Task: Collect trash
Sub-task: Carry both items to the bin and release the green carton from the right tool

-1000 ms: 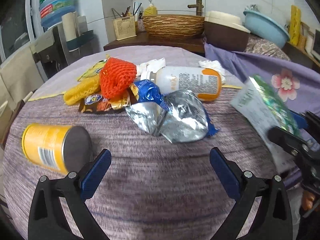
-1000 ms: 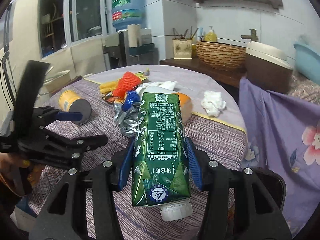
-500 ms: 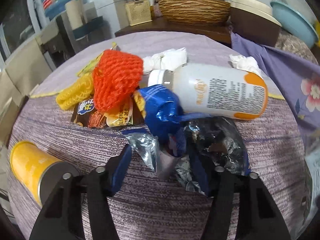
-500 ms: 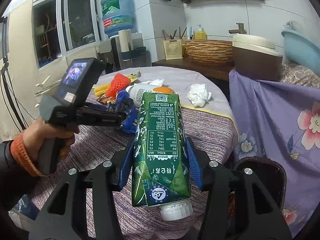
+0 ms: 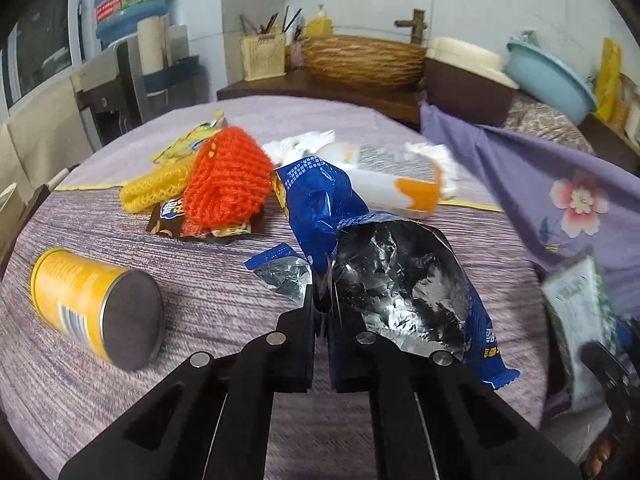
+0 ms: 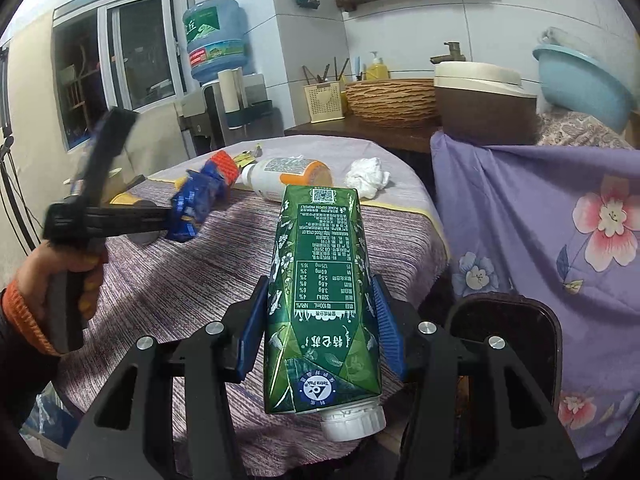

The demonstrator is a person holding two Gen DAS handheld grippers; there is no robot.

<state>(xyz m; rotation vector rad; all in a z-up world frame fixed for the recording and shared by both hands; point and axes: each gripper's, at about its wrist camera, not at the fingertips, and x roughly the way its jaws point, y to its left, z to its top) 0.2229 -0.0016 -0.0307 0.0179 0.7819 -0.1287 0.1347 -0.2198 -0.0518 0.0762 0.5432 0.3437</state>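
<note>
Status: I have two pieces of trash in hand. My left gripper is pressed together on the foil edge of the blue snack bag, which hangs just above the table. My right gripper pinches the green carton by its sides, cap end toward the camera, over the table edge beside what looks like a dark bin. I judge the carton close to disposal; nothing is shown dropped yet.

Remaining on the table:
- yellow can, lying on its side
- orange net and yellow net
- brown wrapper under the orange net
- white bottle, lying down
- crumpled tissue

Changes from the earlier frames: a second ago the left gripper stood spread wide, short of the bag; it then straddled the bag and has now clamped it. The carton grip is unchanged, though the right gripper has shifted toward the bin.
</note>
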